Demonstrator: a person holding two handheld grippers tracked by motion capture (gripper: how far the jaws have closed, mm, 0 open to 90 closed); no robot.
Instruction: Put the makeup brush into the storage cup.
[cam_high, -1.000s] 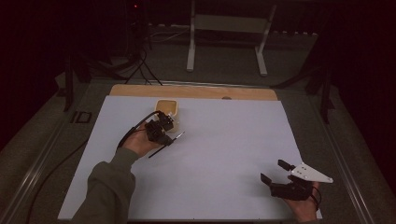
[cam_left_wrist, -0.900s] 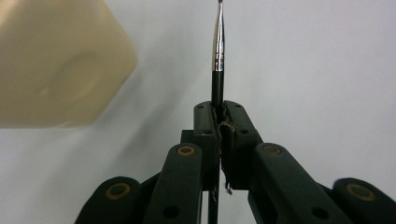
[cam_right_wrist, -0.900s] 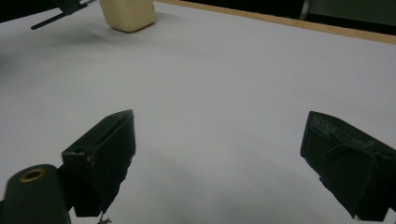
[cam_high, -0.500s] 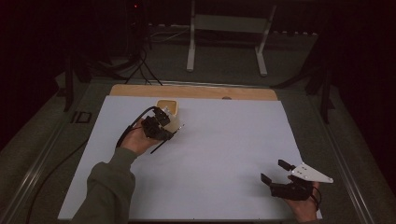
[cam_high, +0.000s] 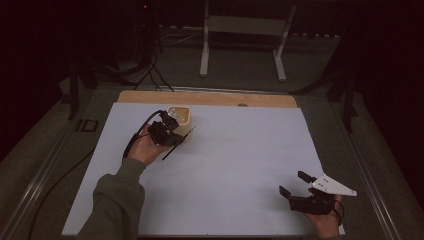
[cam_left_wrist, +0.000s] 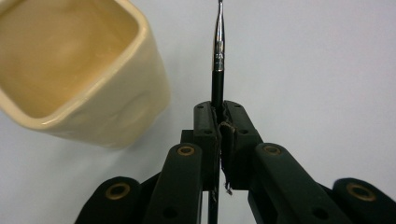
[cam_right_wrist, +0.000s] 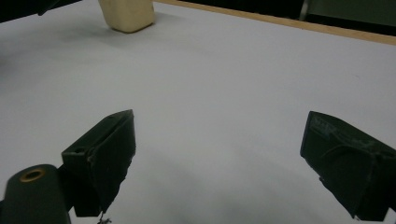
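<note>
A cream square cup (cam_high: 181, 116) stands upright at the far left of the white sheet (cam_high: 240, 150). Just in front of it, my left gripper (cam_high: 172, 135) is shut on a thin black brush (cam_high: 166, 155) with a metal ferrule. In the left gripper view the brush (cam_left_wrist: 218, 56) sticks straight out from between the closed jaws of the left gripper (cam_left_wrist: 217, 109), with the cup's open mouth (cam_left_wrist: 79, 70) to the left of its tip. My right gripper (cam_high: 293, 182) rests near the front right corner, open and with nothing in it. In its own view the right gripper (cam_right_wrist: 222, 135) faces bare sheet, the cup (cam_right_wrist: 126, 14) far off.
A wooden table edge (cam_high: 210, 97) runs along the far side of the sheet. A black cable (cam_high: 60, 185) trails off to the left. Metal stand legs (cam_high: 204, 50) rise beyond the table in the dark.
My left gripper has shifted a little farther away, toward the cup, carrying the brush. The right gripper has stayed where it was.
</note>
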